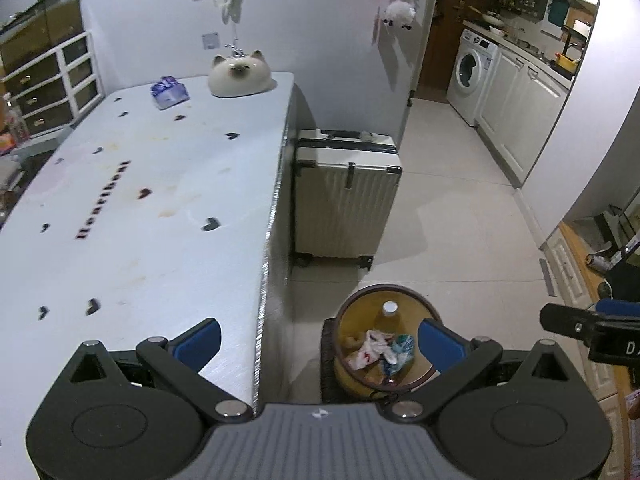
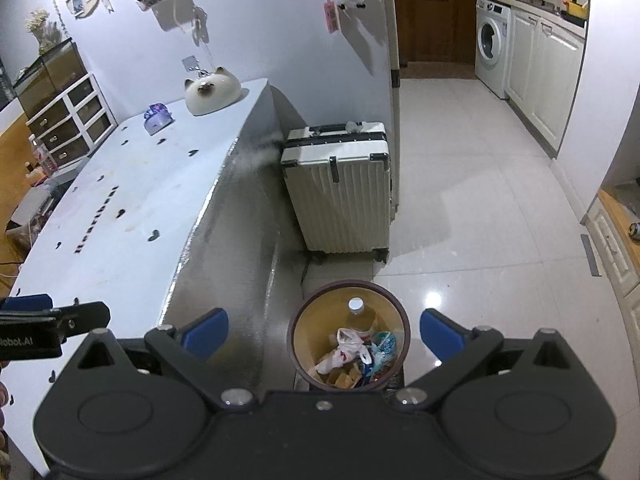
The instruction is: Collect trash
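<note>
Hovering spread and empty, both tongs, left [image 1: 319, 340] and right [image 2: 324, 330], risk tipping the bin [image 2: 349, 334] at lower centre by descending carelessly.

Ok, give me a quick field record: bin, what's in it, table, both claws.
bin: round trash can on the floor beside the table's end, in front of the suitcase
contents: capped bottle, crumpled wrappers
table: table carries a tissue pack and a cat-shaped ornament
left claw: left claw open, holding nothing
right claw: right claw open, holding nothing, above the bin
</note>
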`<state>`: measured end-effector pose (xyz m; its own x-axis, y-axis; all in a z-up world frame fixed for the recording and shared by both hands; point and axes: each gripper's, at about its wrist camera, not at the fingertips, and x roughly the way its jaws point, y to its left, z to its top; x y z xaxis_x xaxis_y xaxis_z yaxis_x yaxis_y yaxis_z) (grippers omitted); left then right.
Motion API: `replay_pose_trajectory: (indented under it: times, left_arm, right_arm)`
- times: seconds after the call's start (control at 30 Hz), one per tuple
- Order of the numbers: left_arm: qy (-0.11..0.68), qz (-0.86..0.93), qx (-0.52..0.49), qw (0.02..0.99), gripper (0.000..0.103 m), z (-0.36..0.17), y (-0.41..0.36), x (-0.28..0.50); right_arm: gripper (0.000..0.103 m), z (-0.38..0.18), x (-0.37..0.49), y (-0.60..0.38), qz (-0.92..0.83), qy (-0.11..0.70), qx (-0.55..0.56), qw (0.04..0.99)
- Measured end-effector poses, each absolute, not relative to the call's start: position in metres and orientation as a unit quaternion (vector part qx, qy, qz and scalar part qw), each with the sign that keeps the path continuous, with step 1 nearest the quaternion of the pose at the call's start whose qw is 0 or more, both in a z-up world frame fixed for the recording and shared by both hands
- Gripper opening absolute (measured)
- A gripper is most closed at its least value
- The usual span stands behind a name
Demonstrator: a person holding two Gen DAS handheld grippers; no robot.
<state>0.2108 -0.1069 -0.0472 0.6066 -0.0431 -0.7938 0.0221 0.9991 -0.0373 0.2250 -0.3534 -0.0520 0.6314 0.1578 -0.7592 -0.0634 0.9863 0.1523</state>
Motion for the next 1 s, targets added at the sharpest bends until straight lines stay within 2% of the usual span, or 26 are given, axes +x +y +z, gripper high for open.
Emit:
replay_pose_trajectory:
  times: [0.4, 1.0]
  left_arm:
    - [0.418, -0.018, -0.022, 0.908, 0.103, -0.029, -0.075, 0.15]
    - [0.404, -0.035, -0.024, 0.914, 0.103, -0.027, -0.064, 0.094]
  right_arm:
    - [0.103, -0.029, 0.161, -0.326, 0.05, 0.396, 0.047, 0.916]
    - [0.103, -0.024, 0.096, -0.32, 0.029, 0.388, 0.047, 0.92]
